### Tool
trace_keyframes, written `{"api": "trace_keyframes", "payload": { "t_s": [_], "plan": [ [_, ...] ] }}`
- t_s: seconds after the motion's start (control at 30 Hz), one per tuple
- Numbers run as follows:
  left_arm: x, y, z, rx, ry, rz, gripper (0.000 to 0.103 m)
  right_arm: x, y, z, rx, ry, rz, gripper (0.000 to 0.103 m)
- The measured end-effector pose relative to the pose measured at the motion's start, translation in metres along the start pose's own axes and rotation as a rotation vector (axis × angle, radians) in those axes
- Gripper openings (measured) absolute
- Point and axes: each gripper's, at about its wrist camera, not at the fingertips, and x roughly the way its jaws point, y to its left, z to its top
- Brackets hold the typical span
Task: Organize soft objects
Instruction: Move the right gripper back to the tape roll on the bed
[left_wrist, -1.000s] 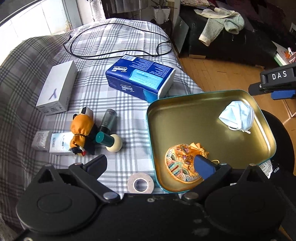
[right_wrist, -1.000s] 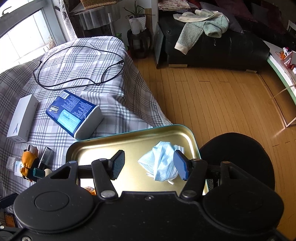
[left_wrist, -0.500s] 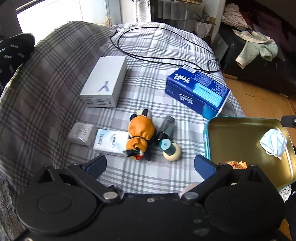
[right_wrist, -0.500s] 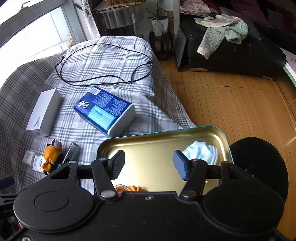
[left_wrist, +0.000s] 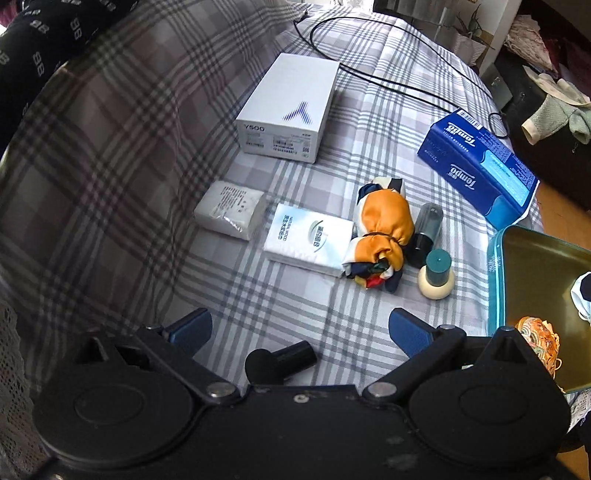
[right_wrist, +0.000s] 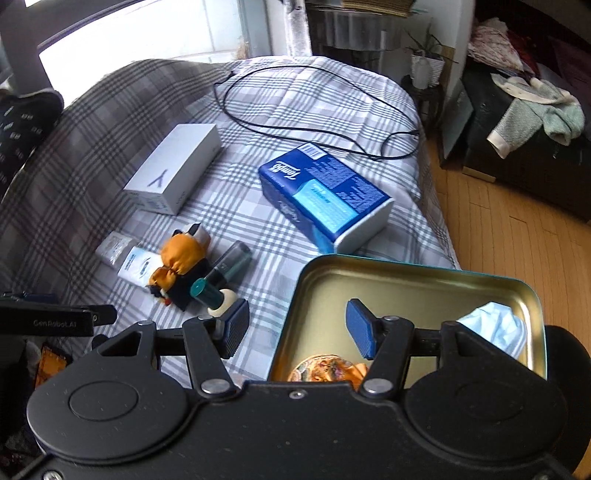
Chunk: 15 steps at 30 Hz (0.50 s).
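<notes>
Sorting looks half done: your gold tin (right_wrist: 417, 273) at the right edge of the plaid tabletop (left_wrist: 332, 332) already holds a face mask (right_wrist: 495, 328) and an embroidered pouch (left_wrist: 537, 332). Both left gripper (left_wrist: 300, 325) and right gripper (right_wrist: 297, 326) have fingers apart, empty. Orange cloth toy (left_wrist: 384, 225) lies left of the tin, likely next.

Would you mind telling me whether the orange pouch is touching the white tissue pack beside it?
Touching: the left wrist view shows the orange pouch lying against the right edge of the white tissue pack, with no cloth visible between them.
</notes>
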Motion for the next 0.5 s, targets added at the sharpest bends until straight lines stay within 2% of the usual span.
{"api": "trace_keyframes", "payload": {
  "t_s": [0.17,0.37,0.5],
  "plan": [
    [0.019,0.015,-0.004,-0.060,0.065,-0.005,0.102,0.019,0.031,-0.014,-0.147,0.050,0.048,0.057],
    [0.037,0.024,-0.011,-0.120,0.108,0.030,0.102,0.040,0.056,-0.038,-0.310,0.115,0.114,0.057],
    [0.045,0.028,-0.013,-0.155,0.131,0.037,0.102,0.054,0.064,-0.051,-0.399,0.148,0.117,0.057]
  ]
}}
